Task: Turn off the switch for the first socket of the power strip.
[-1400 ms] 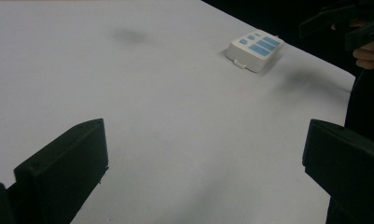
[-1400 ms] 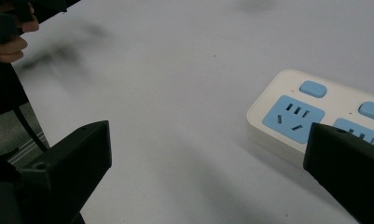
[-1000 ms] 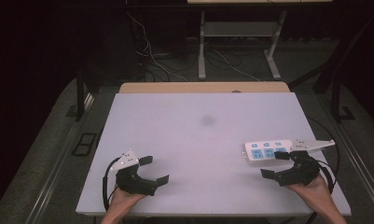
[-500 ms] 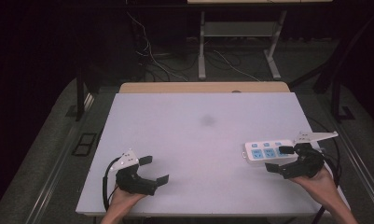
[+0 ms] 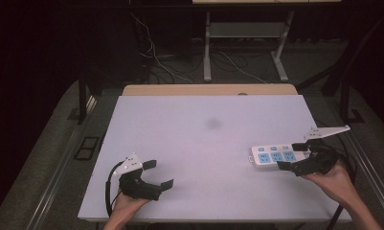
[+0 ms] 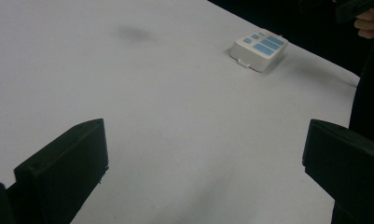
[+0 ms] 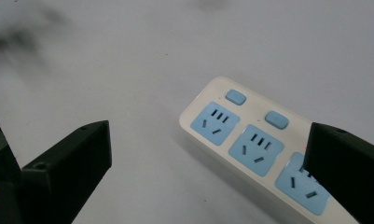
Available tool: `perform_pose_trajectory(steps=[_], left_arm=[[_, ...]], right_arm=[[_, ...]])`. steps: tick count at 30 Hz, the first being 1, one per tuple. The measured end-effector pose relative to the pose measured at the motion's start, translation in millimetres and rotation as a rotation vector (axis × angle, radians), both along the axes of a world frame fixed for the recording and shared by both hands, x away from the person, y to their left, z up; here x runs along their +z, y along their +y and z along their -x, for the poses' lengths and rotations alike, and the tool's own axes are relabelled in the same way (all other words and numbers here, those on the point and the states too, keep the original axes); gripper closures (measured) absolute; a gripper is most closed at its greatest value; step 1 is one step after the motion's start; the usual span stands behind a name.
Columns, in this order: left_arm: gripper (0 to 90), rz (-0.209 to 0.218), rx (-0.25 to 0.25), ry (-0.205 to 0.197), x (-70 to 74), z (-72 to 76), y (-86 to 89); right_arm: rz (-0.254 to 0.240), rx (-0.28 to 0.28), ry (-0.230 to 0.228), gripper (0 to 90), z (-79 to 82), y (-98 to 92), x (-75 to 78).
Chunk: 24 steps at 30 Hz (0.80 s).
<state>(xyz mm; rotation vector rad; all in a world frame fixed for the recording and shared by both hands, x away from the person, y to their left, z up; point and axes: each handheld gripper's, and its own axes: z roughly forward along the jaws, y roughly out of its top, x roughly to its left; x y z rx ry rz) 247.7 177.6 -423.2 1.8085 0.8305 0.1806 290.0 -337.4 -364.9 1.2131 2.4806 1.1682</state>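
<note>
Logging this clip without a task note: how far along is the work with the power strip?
Nothing looks done yet. The power strip lies flat near the table's right edge, ungripped. In hand: the right gripper hovers at its end, jaws open. The left gripper sits open, well apart. Any grasp or move remains.

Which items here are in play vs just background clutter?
In play: power strip, with the open right gripper at its end; left gripper open, resting apart on the table.
Background: floor cables, metal stand.
</note>
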Motion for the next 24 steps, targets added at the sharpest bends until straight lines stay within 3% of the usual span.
perform_pose_trajectory(steps=[6,14,24], left_arm=[[0.0,-0.003,-0.001,0.001,-0.4,-0.6,-0.1],[0.0,-0.008,0.000,0.003,-0.8,-0.9,-0.2],[0.0,-0.006,-0.001,0.003,-0.9,-1.3,0.3]], right_arm=[[0.018,-0.011,0.010,0.7,-6.3,-6.2,3.7],[0.076,-0.010,0.028,0.7,-19.0,-11.9,9.1],[0.102,-0.010,0.061,0.7,-34.5,-14.5,2.5]])
